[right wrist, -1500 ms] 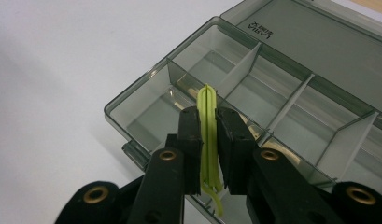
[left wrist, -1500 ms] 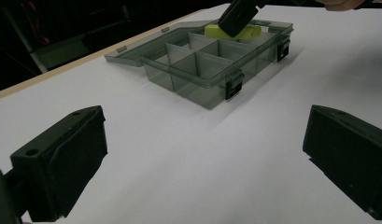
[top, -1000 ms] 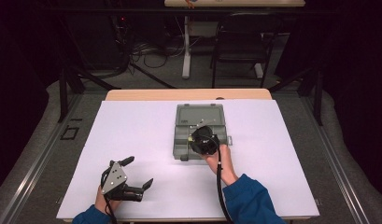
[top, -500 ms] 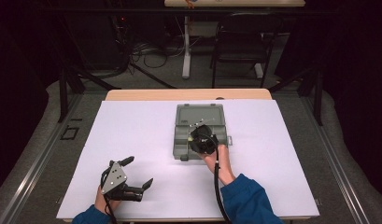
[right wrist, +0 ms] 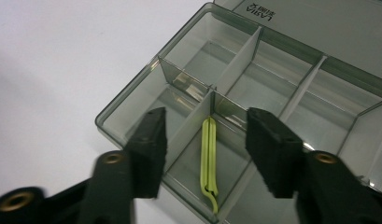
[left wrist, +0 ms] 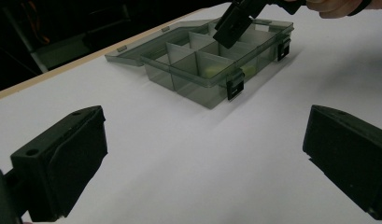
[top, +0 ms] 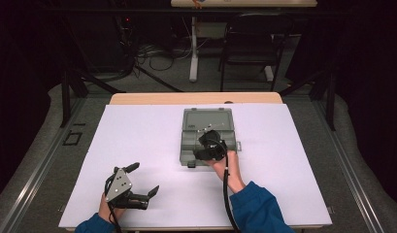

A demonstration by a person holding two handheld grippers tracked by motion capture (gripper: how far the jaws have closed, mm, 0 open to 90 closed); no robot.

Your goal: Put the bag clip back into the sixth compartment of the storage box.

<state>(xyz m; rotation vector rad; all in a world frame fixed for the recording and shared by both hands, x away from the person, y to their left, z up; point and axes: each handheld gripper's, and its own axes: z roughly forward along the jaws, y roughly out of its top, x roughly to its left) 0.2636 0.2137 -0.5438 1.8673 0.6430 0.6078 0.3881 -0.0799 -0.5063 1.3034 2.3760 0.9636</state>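
A grey box [top: 207, 136] sits open in the middle of the white worktop [top: 138, 141]. The right gripper [right wrist: 205, 140] hangs over it, fingers spread above a yellow clip [right wrist: 208, 154] in one compartment. The left gripper [top: 138, 187] rests near the front edge, fingers spread, holding nothing.

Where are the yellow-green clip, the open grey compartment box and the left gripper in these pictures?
yellow-green clip [right wrist: 209, 156]: right gripper view, middle of its long body.
compartment box [left wrist: 205, 95]: left gripper view, its near front wall.
left gripper [top: 143, 180]: high view, midway between its open fingers.
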